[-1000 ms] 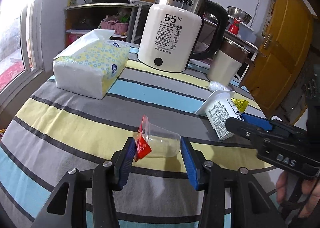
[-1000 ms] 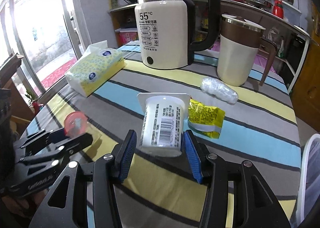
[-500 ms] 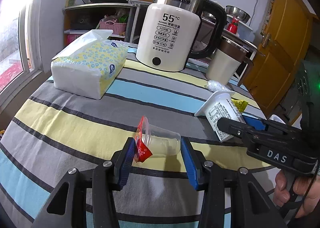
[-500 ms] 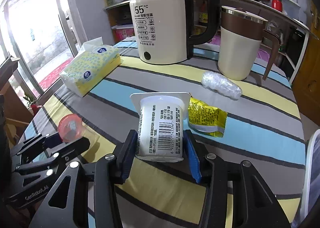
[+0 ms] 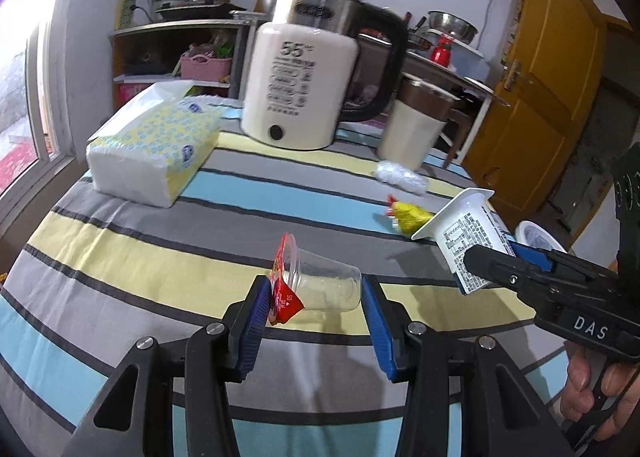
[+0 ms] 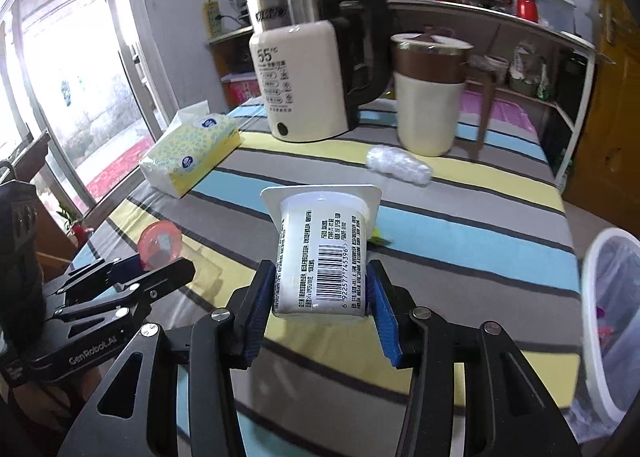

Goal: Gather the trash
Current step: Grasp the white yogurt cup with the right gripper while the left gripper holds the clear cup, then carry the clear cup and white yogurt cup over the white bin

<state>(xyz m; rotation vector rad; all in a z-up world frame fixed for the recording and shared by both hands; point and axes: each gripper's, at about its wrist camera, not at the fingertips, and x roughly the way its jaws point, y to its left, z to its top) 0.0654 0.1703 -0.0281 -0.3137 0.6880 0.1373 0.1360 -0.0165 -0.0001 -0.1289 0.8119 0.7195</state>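
Observation:
My left gripper (image 5: 314, 307) is shut on a clear plastic jelly cup (image 5: 320, 285) with a red peeled lid, held above the striped tablecloth (image 5: 120, 257). My right gripper (image 6: 320, 297) is shut on a white yogurt cup (image 6: 322, 257) with a barcode, lifted off the table; it also shows in the left wrist view (image 5: 468, 241). A yellow snack wrapper (image 5: 410, 215) and a crumpled clear plastic wad (image 6: 398, 165) lie on the table. A white trash bin (image 6: 612, 321) with a liner stands at the table's right edge.
A cream electric kettle (image 6: 312, 77), a brown-topped mug (image 6: 430, 93) and a tissue pack (image 6: 192, 149) stand on the table's far half. A window is at the left, shelves and an orange door (image 5: 540, 89) at the back right.
Both grippers have lifted with their cups. The right gripper has moved right with the yogurt cup, uncovering the yellow wrapper and bringing the trash bin into view.

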